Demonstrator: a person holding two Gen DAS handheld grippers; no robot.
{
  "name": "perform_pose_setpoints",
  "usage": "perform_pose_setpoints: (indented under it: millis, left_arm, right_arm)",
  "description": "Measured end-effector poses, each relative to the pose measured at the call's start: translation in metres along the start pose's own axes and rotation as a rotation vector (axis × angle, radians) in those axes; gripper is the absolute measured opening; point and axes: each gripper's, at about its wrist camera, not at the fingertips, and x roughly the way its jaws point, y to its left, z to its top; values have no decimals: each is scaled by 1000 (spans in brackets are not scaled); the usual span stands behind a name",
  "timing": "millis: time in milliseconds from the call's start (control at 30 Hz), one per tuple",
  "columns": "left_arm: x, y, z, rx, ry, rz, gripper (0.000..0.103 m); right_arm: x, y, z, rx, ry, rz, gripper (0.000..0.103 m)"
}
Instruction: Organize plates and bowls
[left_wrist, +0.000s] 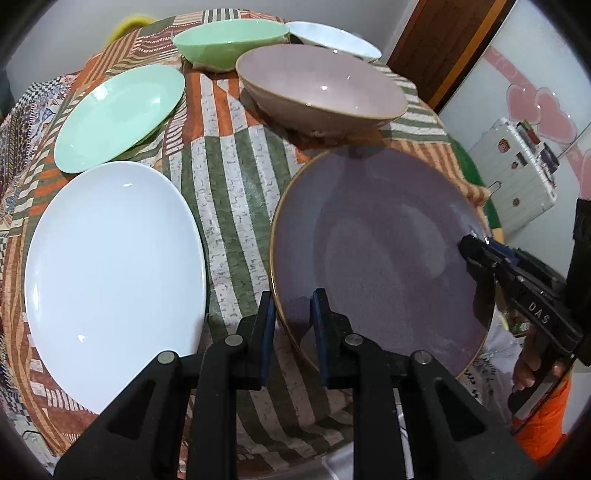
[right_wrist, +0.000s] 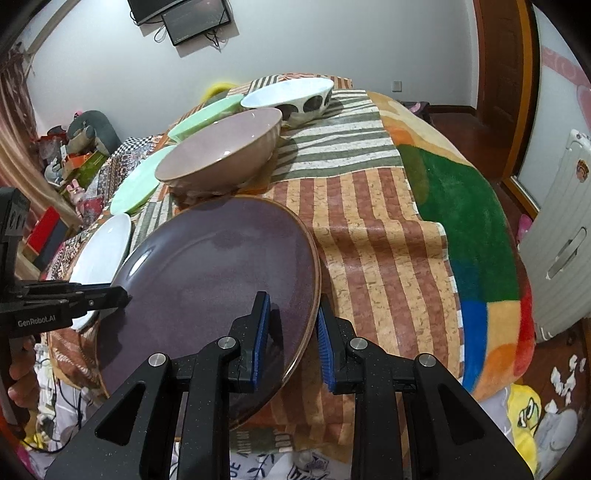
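Currently: purple plate (left_wrist: 376, 258) on striped desk (left_wrist: 236, 192), rim between parted fingers of left gripper (left_wrist: 291, 317) at 7 o'clock and right gripper (right_wrist: 293, 325) at 4 o'clock; advisably clamp both evenly, lift level.

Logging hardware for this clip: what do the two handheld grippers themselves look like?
Both look alike: the left gripper and right gripper have matte black angular bodies with triangular cut-outs, round silver pivot pins, and blue ribbed pads lining their fingers. Seen from across, the right gripper carries white "DAS" lettering, and the left carries white "GenRoboLAI". Bare fingers show on the right gripper's handle; no sleeve is visible.
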Motion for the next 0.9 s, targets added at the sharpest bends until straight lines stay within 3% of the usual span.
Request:
perform_pose_setpoints:
  millis: [300,600,800,900]
  left_arm:
    - [7,5,-3,-24,10,-8,19]
    - [0,0,-7,-9,-5,12,19]
    - [-31,-6,-11,32,-86,42,25]
    - [-53,-8,-15,51,-150,64,37]
  right_arm:
    - [10,-1,0,11,28,10,22]
    - [7,2,3,-9,47,-34,24]
    - [-13,6,8,-11,11,-38,28]
    - [-28,14,12,-24,-30,-37,36]
